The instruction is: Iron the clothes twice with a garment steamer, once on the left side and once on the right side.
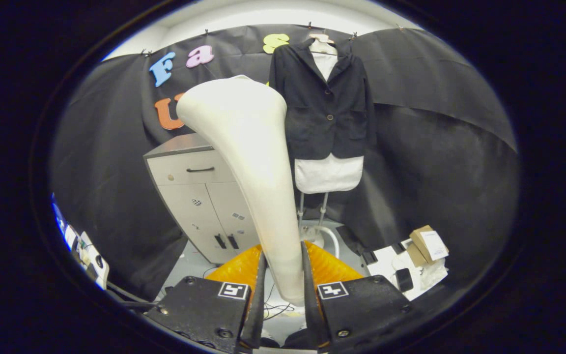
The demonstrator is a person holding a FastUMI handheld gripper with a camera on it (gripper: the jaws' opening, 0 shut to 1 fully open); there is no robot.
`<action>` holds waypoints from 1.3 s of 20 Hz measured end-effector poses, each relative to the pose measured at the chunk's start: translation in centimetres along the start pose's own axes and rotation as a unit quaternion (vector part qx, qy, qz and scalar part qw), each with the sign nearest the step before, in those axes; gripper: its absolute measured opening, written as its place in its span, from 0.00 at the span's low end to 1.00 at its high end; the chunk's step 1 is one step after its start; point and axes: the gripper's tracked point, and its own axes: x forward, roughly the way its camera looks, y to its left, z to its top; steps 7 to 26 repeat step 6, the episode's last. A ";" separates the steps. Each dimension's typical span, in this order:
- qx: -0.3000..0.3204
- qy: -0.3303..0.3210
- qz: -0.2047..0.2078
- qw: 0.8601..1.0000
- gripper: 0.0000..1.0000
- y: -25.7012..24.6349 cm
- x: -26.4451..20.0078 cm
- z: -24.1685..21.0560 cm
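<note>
My gripper is shut on the handle of a cream-white garment steamer, both fingers pressing its narrow lower end. The steamer rises from between the fingers and flares into a wide head tilted up and to the left. Beyond it, a dark blazer with a white garment beneath hangs on a hanger against the black cloth wall, on a thin stand. The steamer head sits left of the blazer and short of it, and covers the blazer's left edge.
A grey cabinet with a drawer and two doors stands left of the clothes stand. Cardboard boxes and white items lie on the floor at the right. Cables run across the floor below the fingers. Devices sit at the far left.
</note>
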 end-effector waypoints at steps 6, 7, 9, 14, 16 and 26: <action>0.000 -0.003 -0.003 1.000 0.38 -0.4 -0.4 -0.3; 0.000 -0.003 -0.003 1.000 0.38 -0.4 -0.4 -0.3; 0.000 -0.003 -0.003 1.000 0.38 -0.4 -0.4 -0.3; 0.000 -0.003 -0.003 1.000 0.38 -0.4 -0.4 -0.3; 0.000 -0.003 -0.003 1.000 0.38 -0.4 -0.4 -0.3; 0.000 -0.003 -0.003 1.000 0.38 -0.4 -0.4 -0.3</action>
